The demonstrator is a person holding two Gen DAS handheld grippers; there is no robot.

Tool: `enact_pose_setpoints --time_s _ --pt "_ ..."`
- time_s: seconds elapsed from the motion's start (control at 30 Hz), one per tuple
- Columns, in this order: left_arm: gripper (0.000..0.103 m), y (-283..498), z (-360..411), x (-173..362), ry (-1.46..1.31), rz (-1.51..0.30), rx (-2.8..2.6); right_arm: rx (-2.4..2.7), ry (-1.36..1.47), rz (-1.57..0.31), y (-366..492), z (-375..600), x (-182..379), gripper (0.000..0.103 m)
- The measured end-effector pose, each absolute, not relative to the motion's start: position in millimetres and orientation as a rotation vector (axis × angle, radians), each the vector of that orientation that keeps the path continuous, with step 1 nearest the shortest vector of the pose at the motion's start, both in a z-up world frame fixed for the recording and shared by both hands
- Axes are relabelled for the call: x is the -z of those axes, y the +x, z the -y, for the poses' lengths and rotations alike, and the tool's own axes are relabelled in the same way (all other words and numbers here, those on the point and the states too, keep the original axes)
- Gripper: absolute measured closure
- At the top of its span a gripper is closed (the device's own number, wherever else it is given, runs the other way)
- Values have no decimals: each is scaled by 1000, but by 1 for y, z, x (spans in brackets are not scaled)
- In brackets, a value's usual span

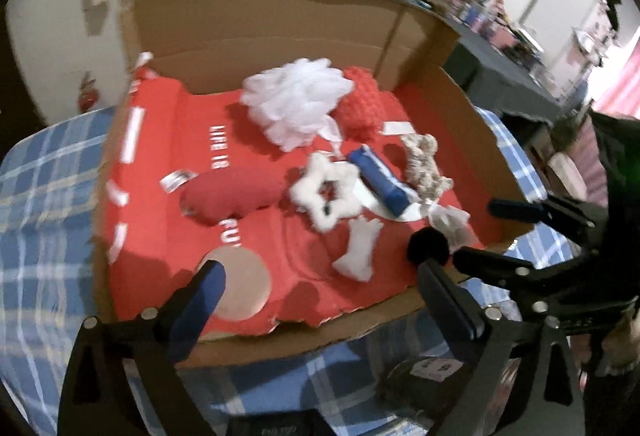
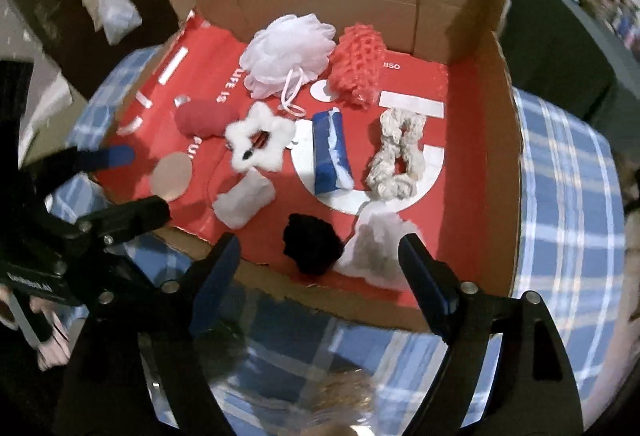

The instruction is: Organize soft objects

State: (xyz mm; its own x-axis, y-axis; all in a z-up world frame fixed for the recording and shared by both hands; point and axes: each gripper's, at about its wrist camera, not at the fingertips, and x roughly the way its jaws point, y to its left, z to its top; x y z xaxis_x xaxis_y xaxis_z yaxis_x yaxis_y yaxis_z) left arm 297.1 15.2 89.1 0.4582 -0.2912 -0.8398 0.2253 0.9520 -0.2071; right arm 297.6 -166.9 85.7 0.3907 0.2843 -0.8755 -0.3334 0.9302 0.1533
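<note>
Now both claws are spread wide with nothing in them: the left claw [image 1: 320, 300] and the right claw [image 2: 320, 272] hang over the box's [image 2: 500, 140] near edge. Soft toys, like the black pom-pom [image 2: 312, 248], lie side by side inside, so each has room.

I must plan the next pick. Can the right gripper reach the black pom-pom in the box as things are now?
Probably yes. The right gripper is open and empty, and the black pom-pom lies just ahead of its fingertips near the box's low front edge. Nothing covers it; only a grey-white fluffy piece sits close beside it.
</note>
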Motion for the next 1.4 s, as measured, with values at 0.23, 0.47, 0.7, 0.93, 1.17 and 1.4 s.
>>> enact_pose_setpoints --time_s 0.23,0.47,0.7,0.93,1.17,1.4 --pt "1 279 -21 -92 -67 -1025 238 -315 -43 -1058 285 169 -83 22" --pt "1 279 -25 -79 -91 -1044 200 -258 -40 -1054 287 175 -74 22" --pt "1 284 -25 -67 -67 -1047 156 -230 -23 -1062 291 180 -65 22" --pt "1 284 -20 -66 -26 -1035 134 -220 -22 -1058 291 182 -65 22" --pt "2 284 -18 -63 10 -1044 108 -215 -26 -1050 290 182 -64 22" --pt "2 285 -19 -61 6 -1058 98 -201 -23 -1037 289 185 -65 22"
